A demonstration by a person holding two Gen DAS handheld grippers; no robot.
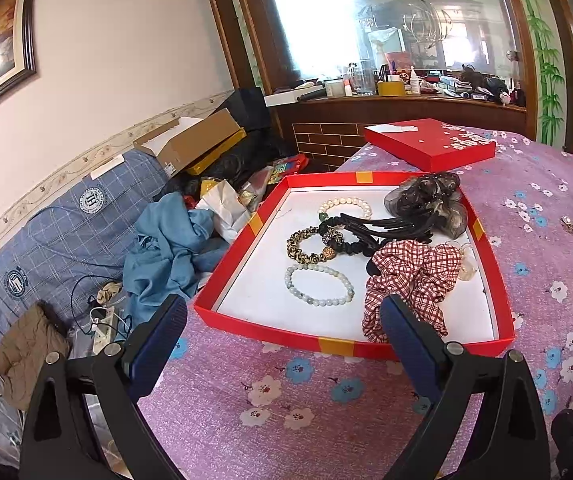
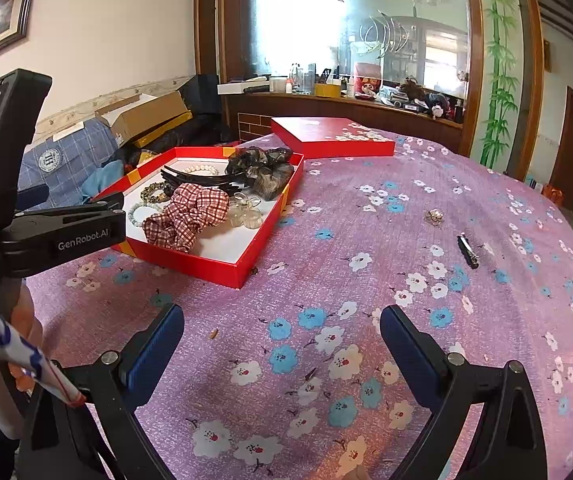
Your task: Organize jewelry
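Your left gripper (image 1: 282,336) stands with fingers wide apart and nothing between them, low in the frame at the near edge of the red tray (image 1: 222,284). Your right gripper (image 2: 282,340) is likewise spread and holds nothing, low centre in its view over the purple floral cloth (image 2: 366,240).

The tray sits in the centre of the left view, its long axis running away from you toward the upper frame. Inside it, the pale bead bracelet (image 1: 319,285) lies flat nearest you, the leopard-pattern bracelet (image 1: 306,246) just beyond it, and the white pearl bracelet (image 1: 348,208) toward the far end. The black hair clip (image 1: 386,226) lies crosswise, long axis left to right. The red checked scrunchie (image 1: 410,280) fills the tray's right side, touching your right-hand finger in the picture.

Outside the tray, in the right view, a small gold ornament (image 2: 433,216) and a dark hair pin (image 2: 468,252) rest on the cloth at right of centre, near each other; the pin points from upper left to lower right. The red lid (image 2: 326,138) lies beyond the tray.
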